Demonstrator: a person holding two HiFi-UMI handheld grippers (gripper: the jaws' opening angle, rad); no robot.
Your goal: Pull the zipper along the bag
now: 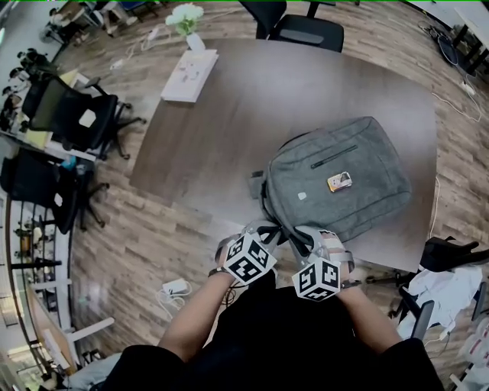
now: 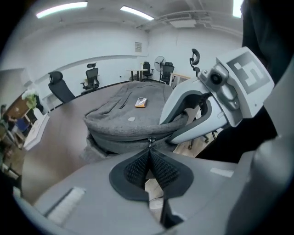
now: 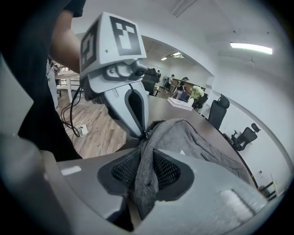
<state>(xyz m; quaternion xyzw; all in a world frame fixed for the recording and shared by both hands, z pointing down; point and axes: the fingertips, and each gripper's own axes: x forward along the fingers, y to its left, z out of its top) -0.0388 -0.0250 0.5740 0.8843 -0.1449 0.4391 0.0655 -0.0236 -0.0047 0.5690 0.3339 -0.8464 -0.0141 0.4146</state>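
A grey backpack [image 1: 336, 183] lies flat on the brown table [image 1: 252, 114], its near end at the table's front edge. Both grippers meet at that end. My left gripper [image 1: 263, 229] is shut, and in the left gripper view the small metal zipper pull [image 2: 150, 140] sits pinched at its tips [image 2: 150, 151]. My right gripper [image 1: 306, 233] stands just to its right. In the right gripper view its pads [image 3: 144, 160] clamp a fold of the bag's grey fabric [image 3: 183, 137]. The left gripper's fingers [image 3: 138, 114] point down at the zipper right in front.
A white flat box [image 1: 189, 75] and a vase of flowers [image 1: 187, 23] stand at the table's far left corner. Black office chairs [image 1: 76, 114] ring the table. A power strip with cable [image 1: 176, 288] lies on the wooden floor by my left side.
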